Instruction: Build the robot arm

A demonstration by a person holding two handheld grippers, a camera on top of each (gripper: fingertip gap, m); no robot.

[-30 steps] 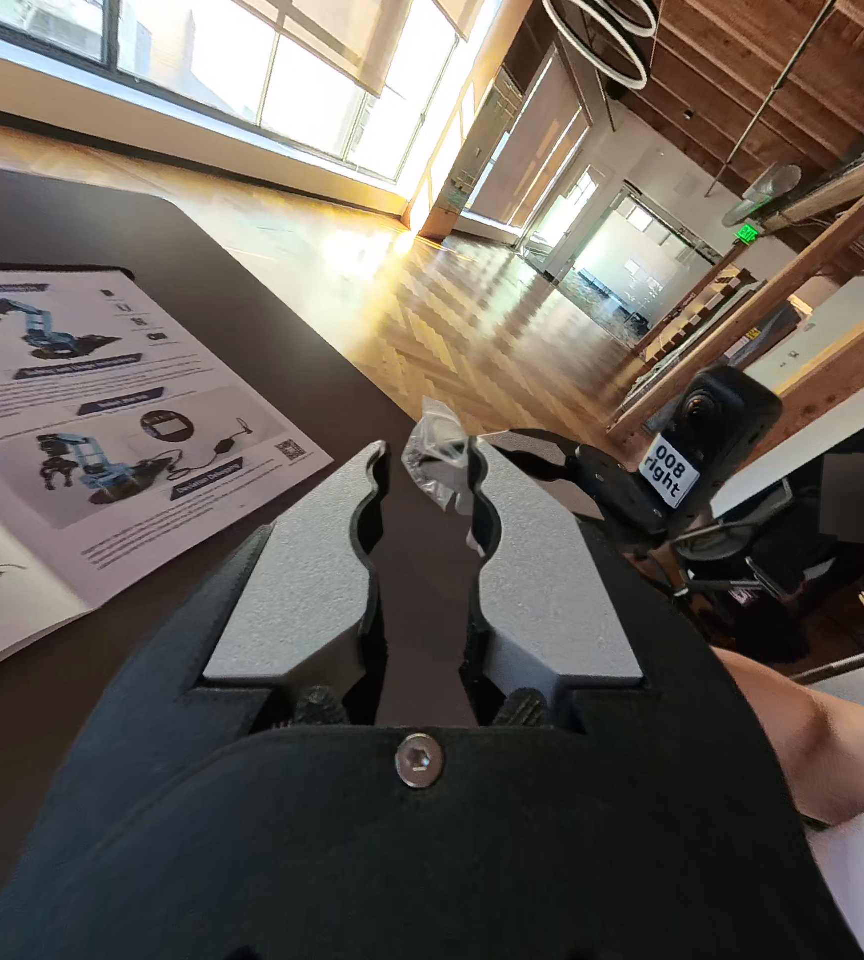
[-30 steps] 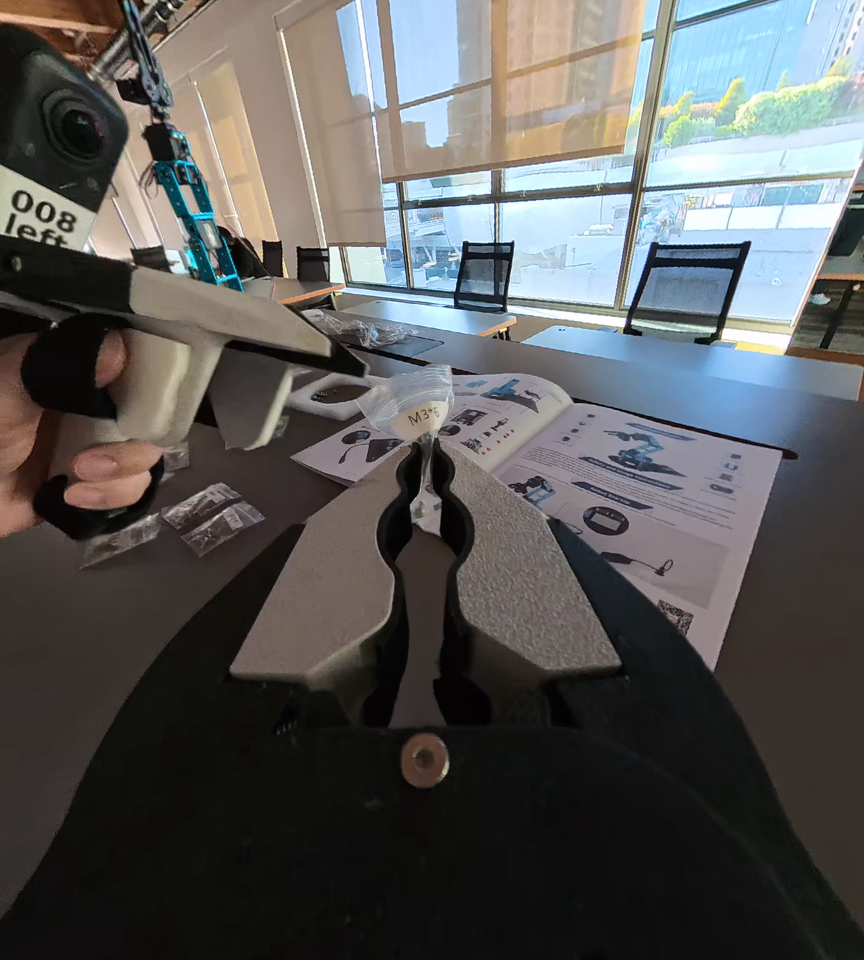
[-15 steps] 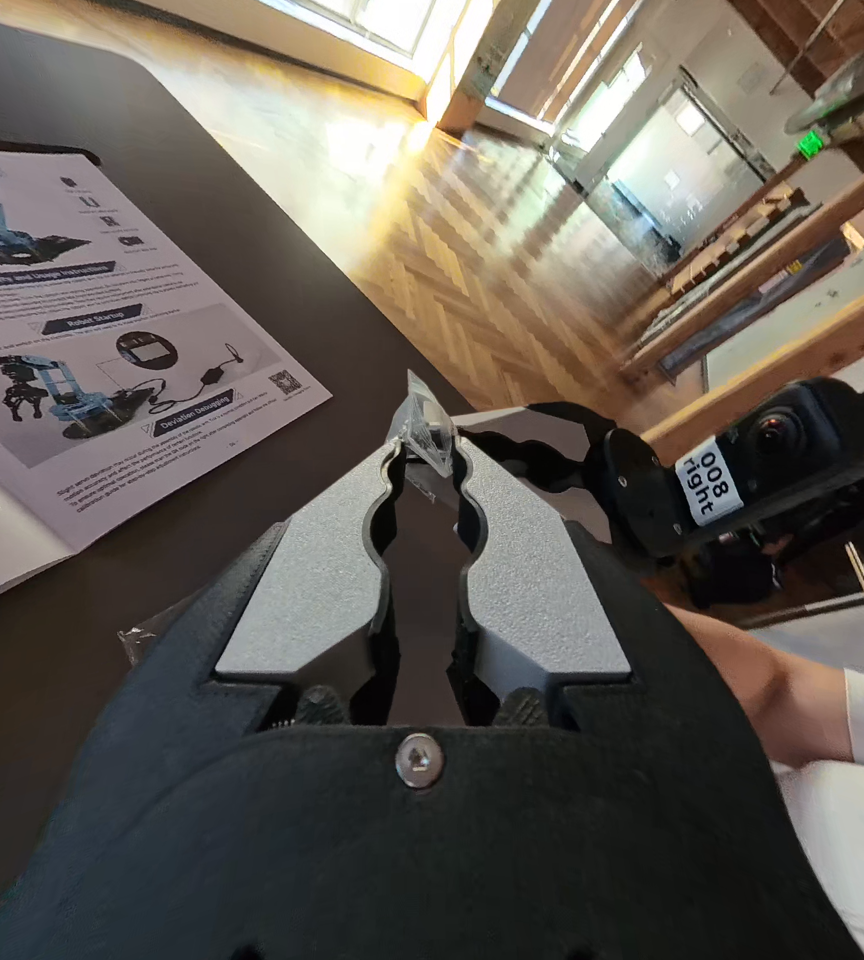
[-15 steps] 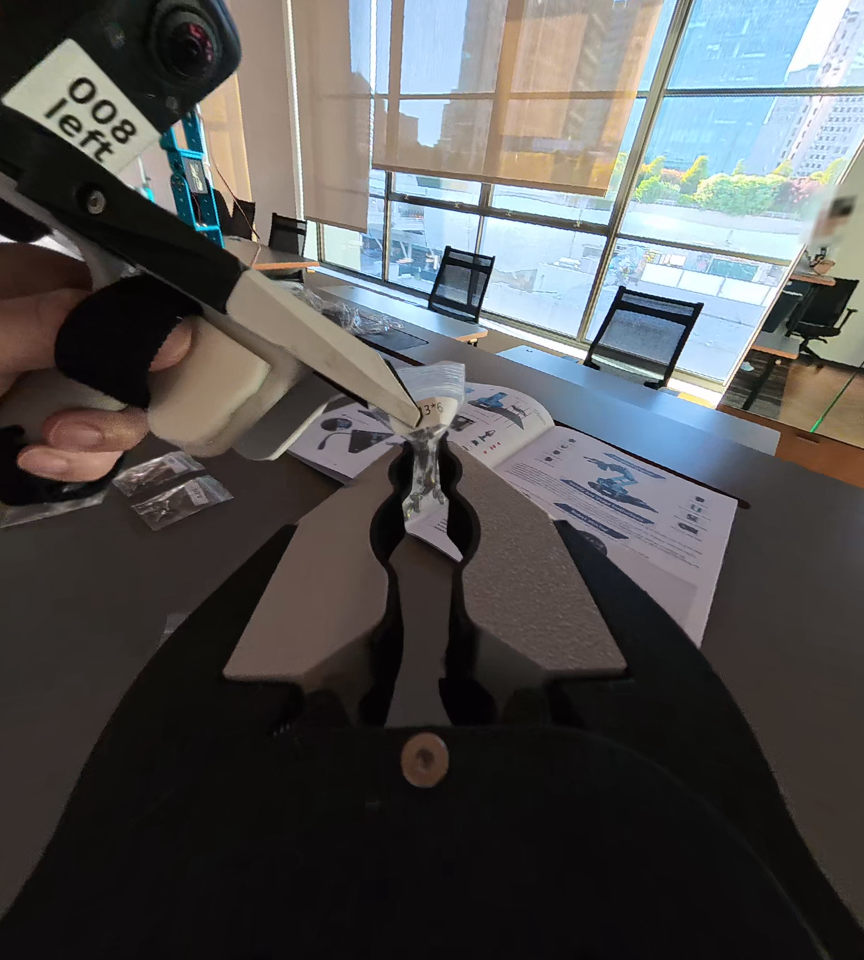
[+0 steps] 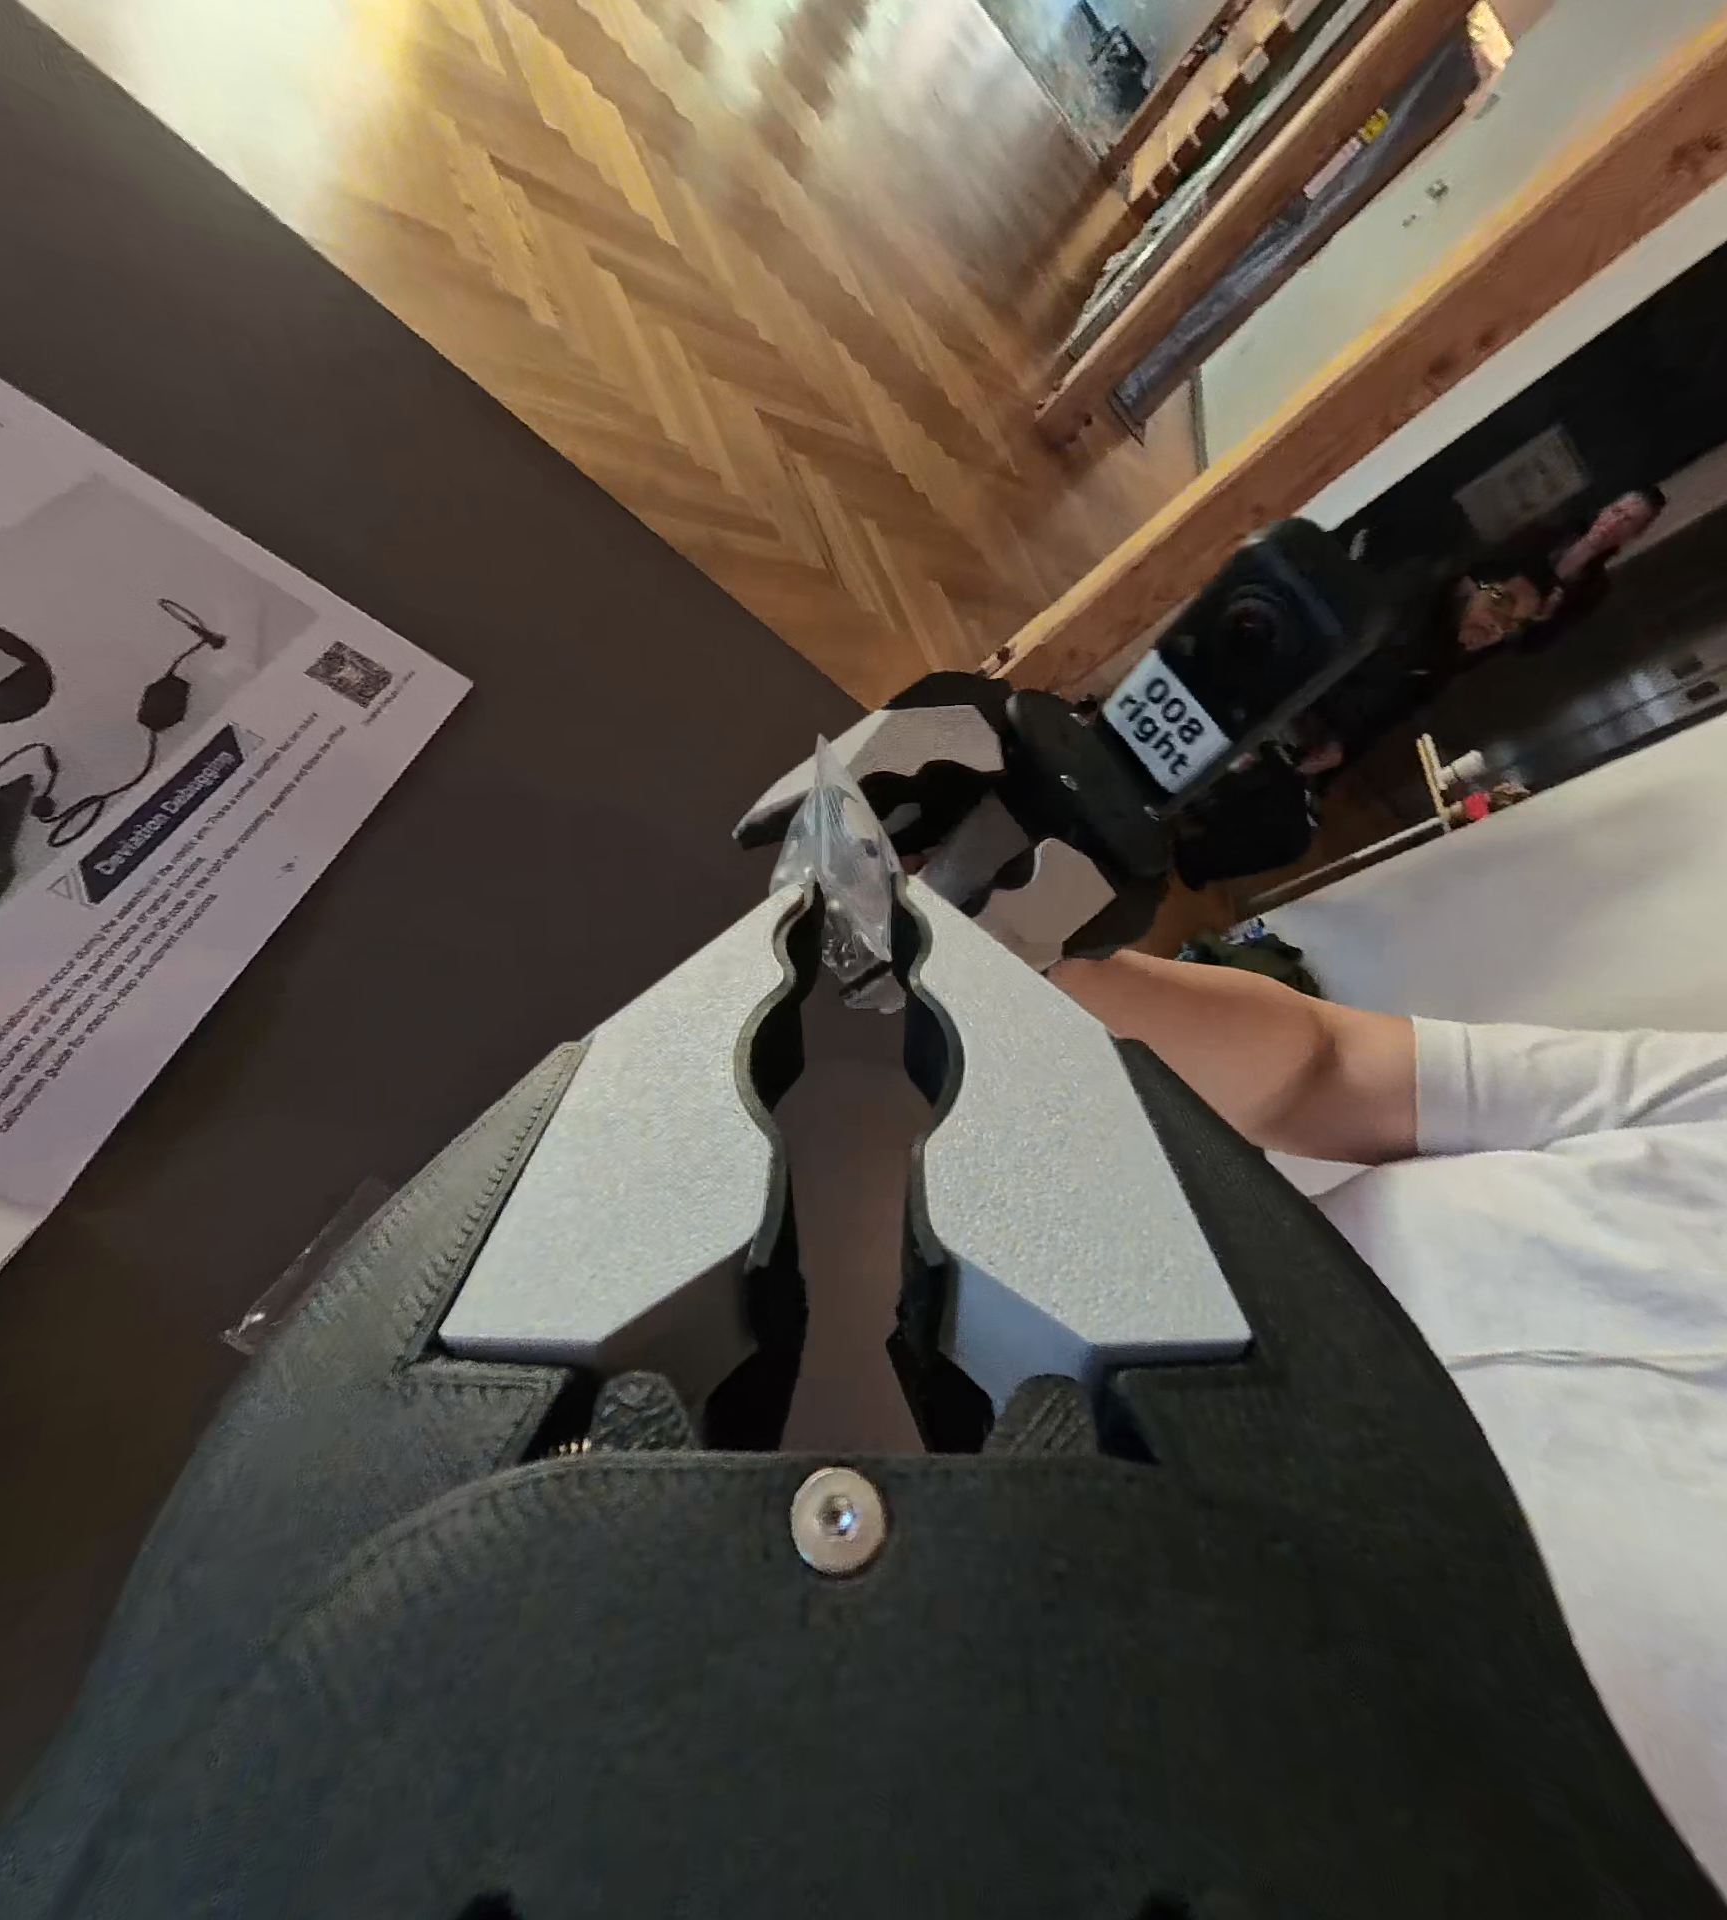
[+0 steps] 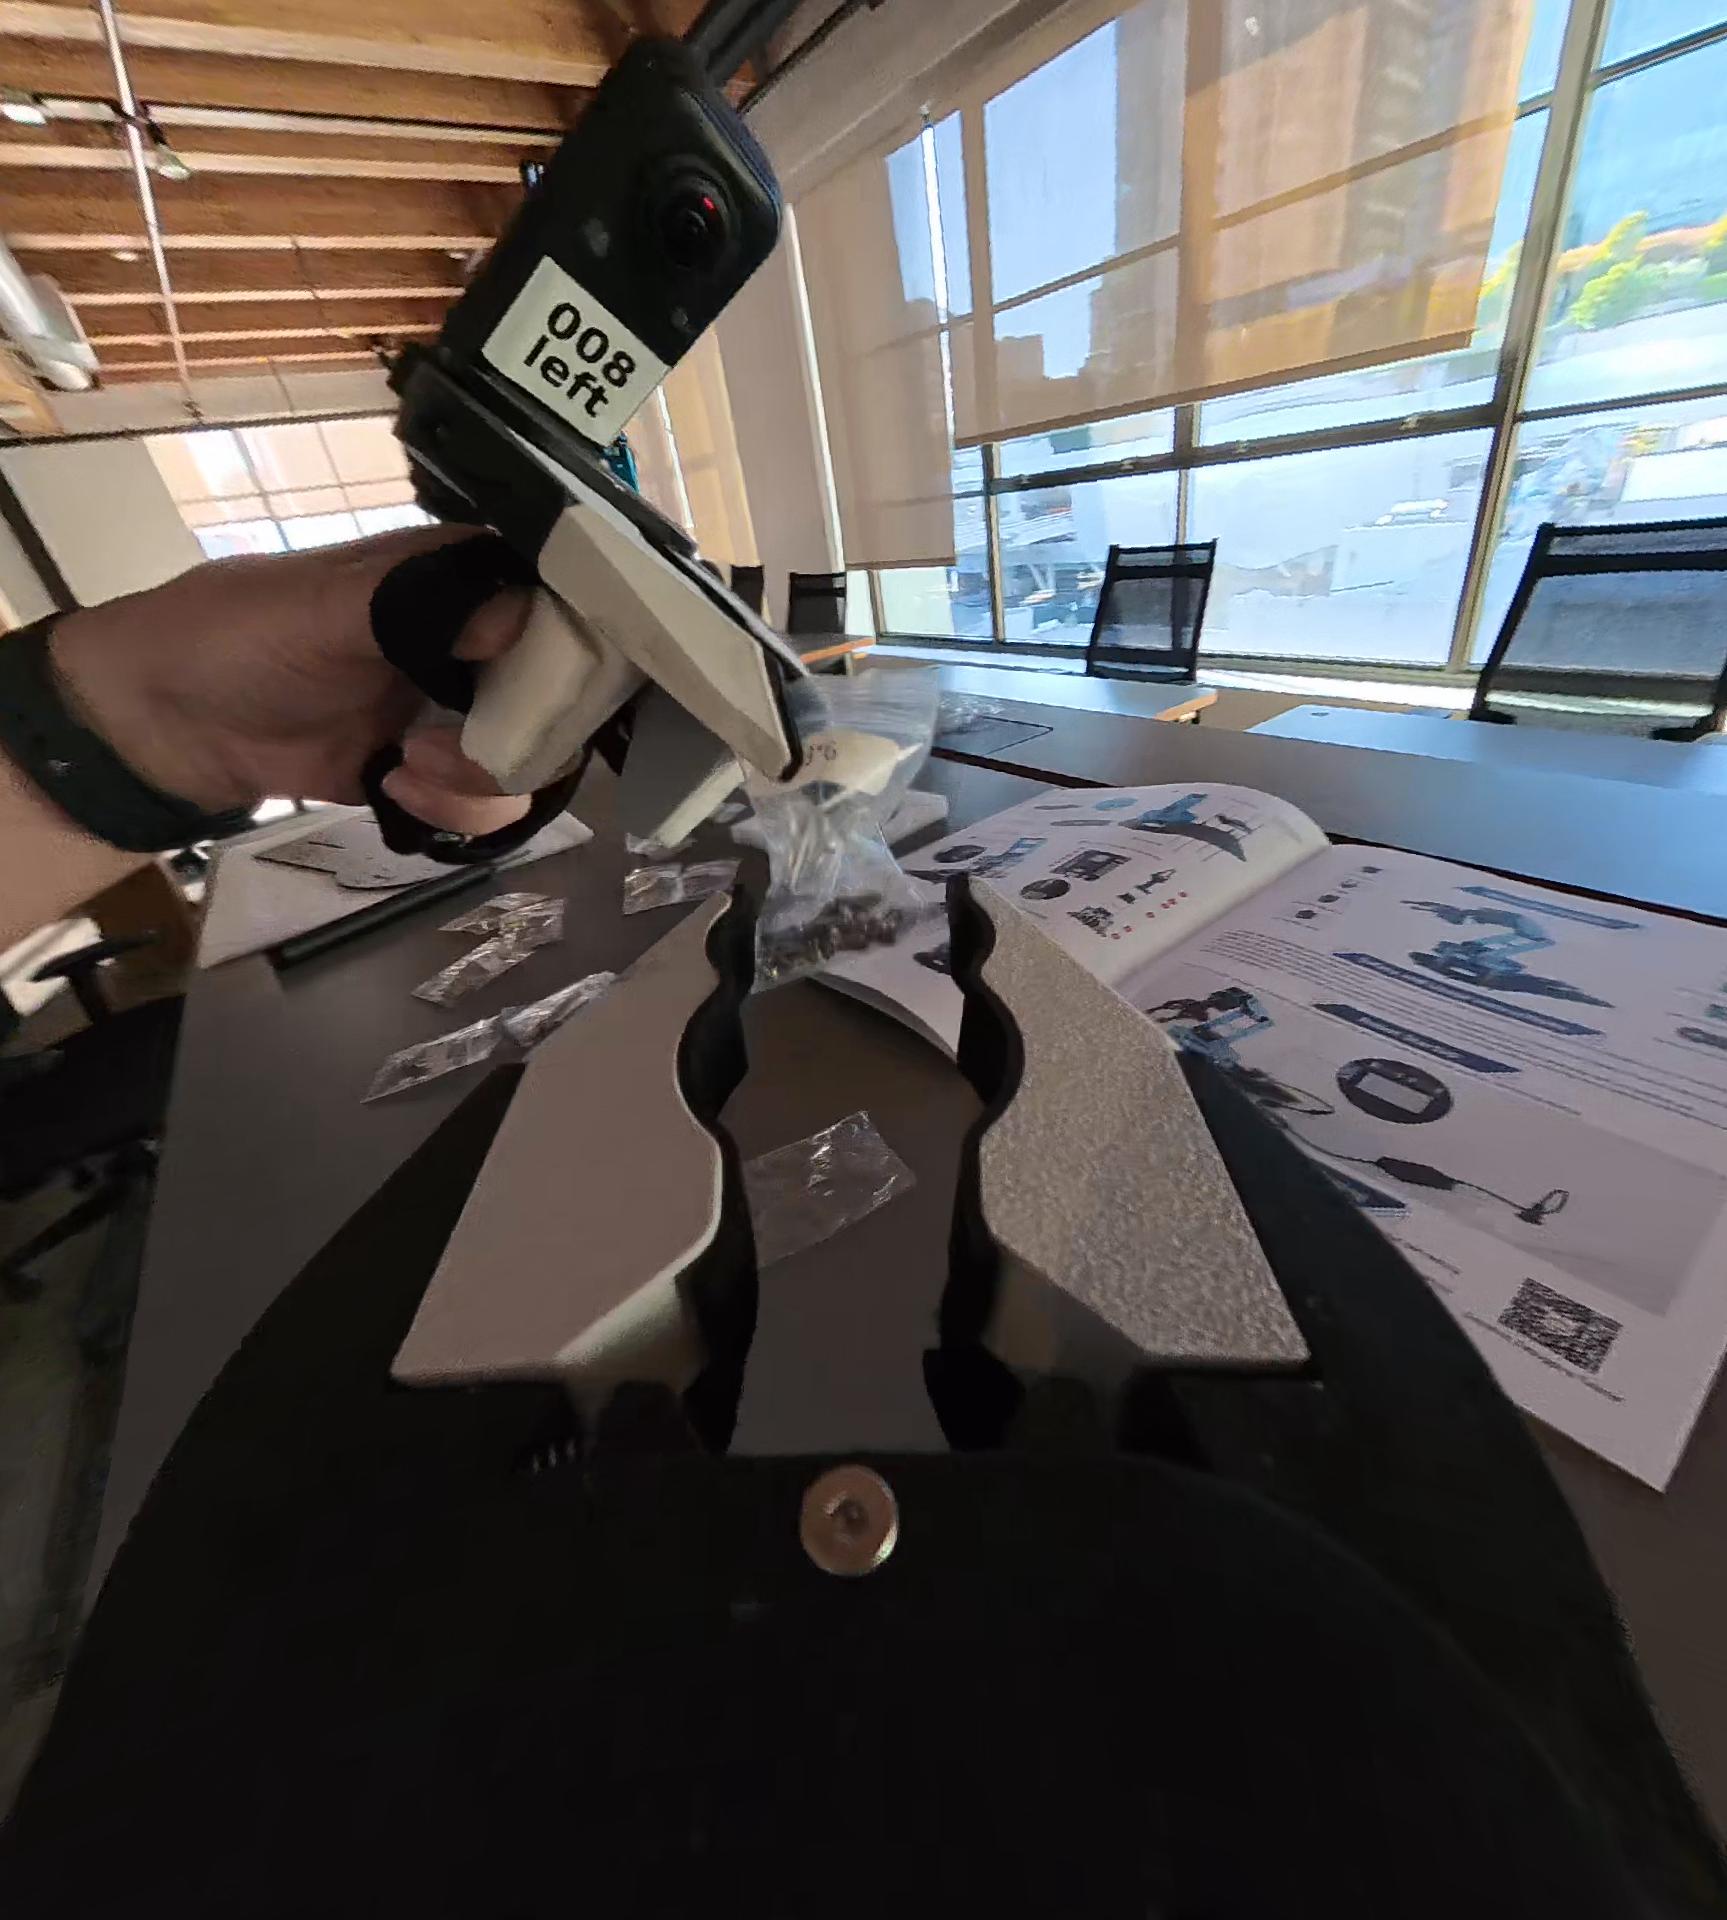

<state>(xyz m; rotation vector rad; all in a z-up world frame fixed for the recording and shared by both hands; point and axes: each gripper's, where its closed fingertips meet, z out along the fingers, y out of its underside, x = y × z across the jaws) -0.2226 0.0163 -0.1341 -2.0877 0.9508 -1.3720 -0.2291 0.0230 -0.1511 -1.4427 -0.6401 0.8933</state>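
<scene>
My left gripper (image 5: 843, 904) is shut on a small clear plastic bag of dark screws (image 5: 833, 831), pinched near its top. In the right wrist view the left gripper (image 6: 786, 753) points down to the right. The bag (image 6: 817, 852) hangs from it above the dark table (image 6: 298, 1091), with the screws gathered at the bottom. My right gripper (image 6: 846, 902) is open, with its fingertips on either side of the bag's lower end, and it holds nothing. Its fingers (image 5: 916, 727) show just behind the bag in the left wrist view.
An open instruction booklet (image 6: 1410, 1039) lies on the table to the right and also shows in the left wrist view (image 5: 111, 790). Several small clear parts bags (image 6: 495, 935) lie to the left, one (image 6: 823, 1174) under my right gripper. Black chairs (image 6: 1628, 623) stand by the windows. The grippers are tip to tip, or close to it.
My right gripper, which was shut on the bag, has opened and let it go. My left gripper has shut on the bag's top and now carries it, tilted more steeply downward.
</scene>
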